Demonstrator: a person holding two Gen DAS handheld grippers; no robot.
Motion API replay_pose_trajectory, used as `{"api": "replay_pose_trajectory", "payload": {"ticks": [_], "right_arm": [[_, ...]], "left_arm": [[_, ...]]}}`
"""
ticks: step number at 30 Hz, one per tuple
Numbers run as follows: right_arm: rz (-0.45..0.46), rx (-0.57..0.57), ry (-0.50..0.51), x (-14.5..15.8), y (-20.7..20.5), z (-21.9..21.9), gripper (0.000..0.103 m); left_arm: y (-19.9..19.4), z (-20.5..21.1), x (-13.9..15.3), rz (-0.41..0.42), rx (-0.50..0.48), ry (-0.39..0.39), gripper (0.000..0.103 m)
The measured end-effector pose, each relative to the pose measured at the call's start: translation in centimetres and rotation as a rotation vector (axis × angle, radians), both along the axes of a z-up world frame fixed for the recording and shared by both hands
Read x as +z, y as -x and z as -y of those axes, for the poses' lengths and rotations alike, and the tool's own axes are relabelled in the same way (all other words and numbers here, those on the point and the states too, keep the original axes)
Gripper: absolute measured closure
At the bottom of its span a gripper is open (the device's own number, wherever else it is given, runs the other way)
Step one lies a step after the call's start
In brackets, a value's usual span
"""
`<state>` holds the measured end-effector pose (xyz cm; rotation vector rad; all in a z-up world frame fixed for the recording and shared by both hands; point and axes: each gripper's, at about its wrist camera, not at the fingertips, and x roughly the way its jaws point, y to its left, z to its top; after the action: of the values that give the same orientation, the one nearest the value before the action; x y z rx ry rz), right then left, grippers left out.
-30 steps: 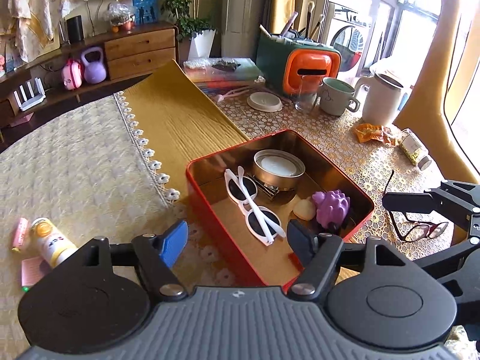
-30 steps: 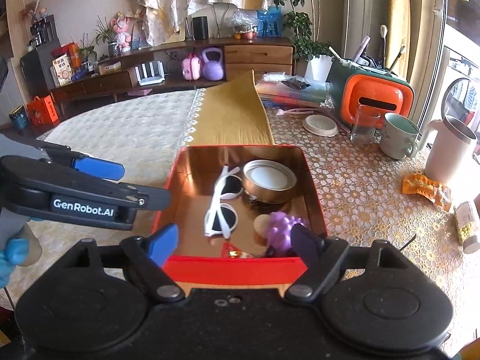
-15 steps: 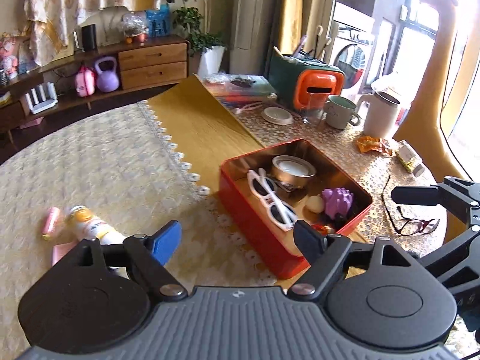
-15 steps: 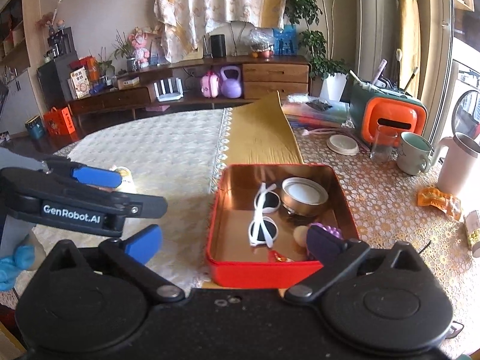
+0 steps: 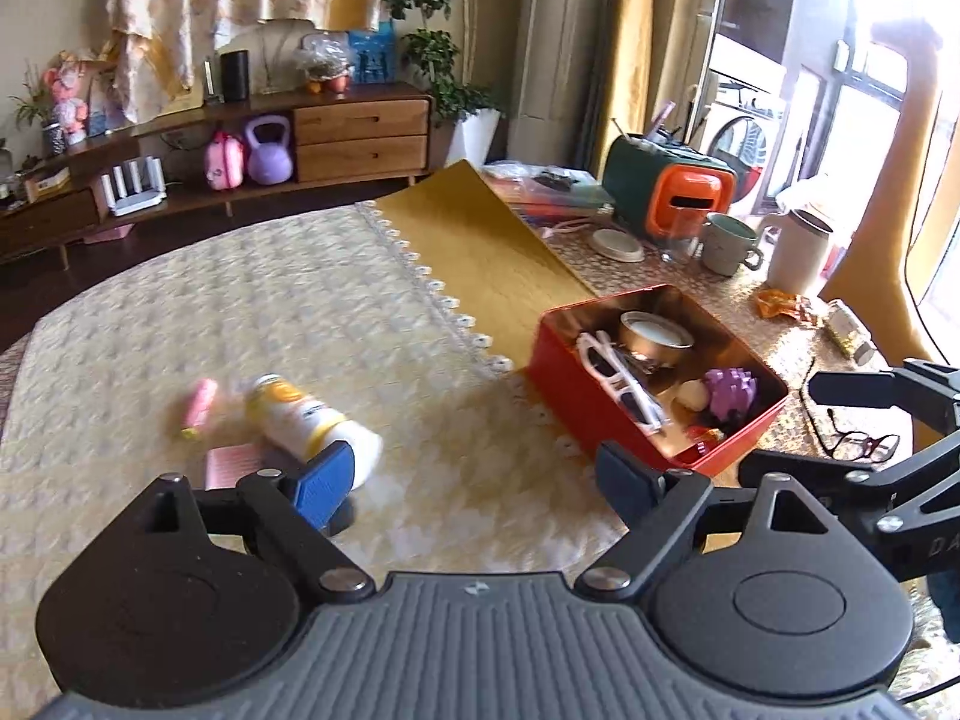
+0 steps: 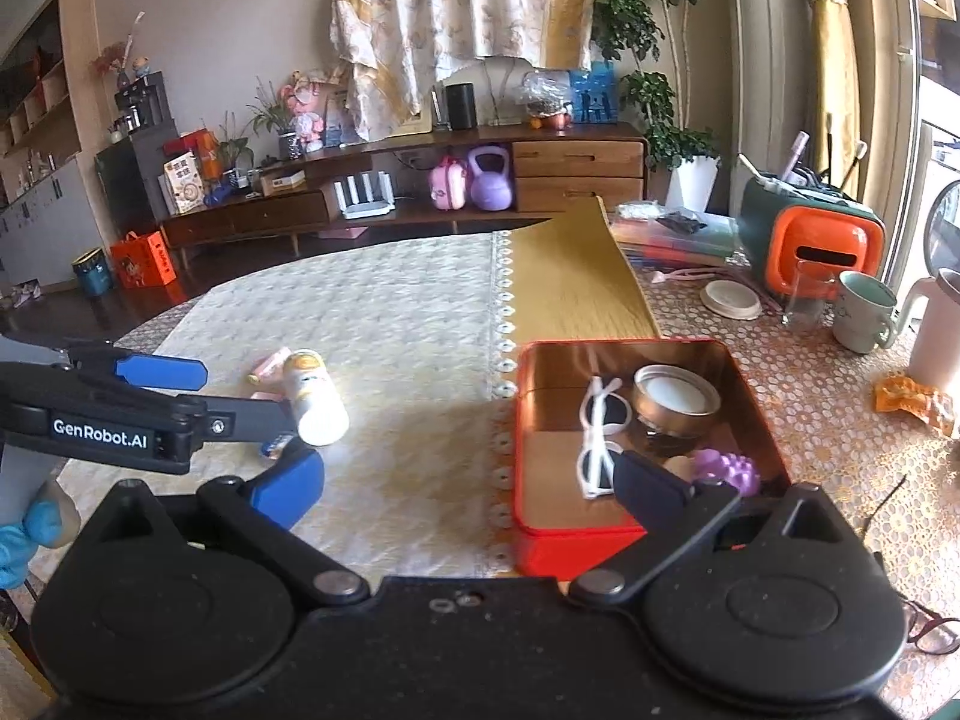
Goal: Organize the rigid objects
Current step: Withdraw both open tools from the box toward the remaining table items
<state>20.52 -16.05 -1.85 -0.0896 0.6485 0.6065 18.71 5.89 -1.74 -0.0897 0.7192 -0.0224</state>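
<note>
- Left wrist view: left gripper (image 5: 474,476) empty, fingers spread wide. White bottle (image 5: 312,420) lies on its side on quilted cream cloth (image 5: 180,312), just ahead of the blue left pad. Likely light, rigid, smooth plastic; may roll. Best grip: across the cylindrical body.
- Red tin (image 5: 600,384) holds white sunglasses (image 5: 624,378), round metal tin (image 5: 657,333), knobbly purple toy (image 5: 729,390).
- Right wrist view: right gripper (image 6: 468,483) empty, fingers parted, near the red tin's near-left corner.
</note>
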Motion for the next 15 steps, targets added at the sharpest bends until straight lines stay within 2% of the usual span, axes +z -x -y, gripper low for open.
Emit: {"api": "replay_pose_trajectory", "payload": {"ticks": [4, 7, 11, 15], "right_arm": [[-0.009, 0.025, -0.018, 0.2, 0.8, -1.0, 0.000], [-0.017, 0.042, -0.026, 0.1, 1.2, -1.9, 0.000], [-0.032, 0.060, -0.039, -0.1, 1.6, -3.0, 0.000], [-0.044, 0.082, -0.039, -0.4, 2.0, -4.1, 0.000]], "left_arm": [[1.3, -1.9, -0.2, -0.001, 0.021, 0.028, 0.013], [2.3, -3.3, -0.5, -0.004, 0.041, 0.047, 0.000], [3.6, -5.0, -1.0, -0.013, 0.057, 0.076, 0.000], [4.4, -6.3, -1.5, -0.021, 0.090, 0.067, 0.000]]}}
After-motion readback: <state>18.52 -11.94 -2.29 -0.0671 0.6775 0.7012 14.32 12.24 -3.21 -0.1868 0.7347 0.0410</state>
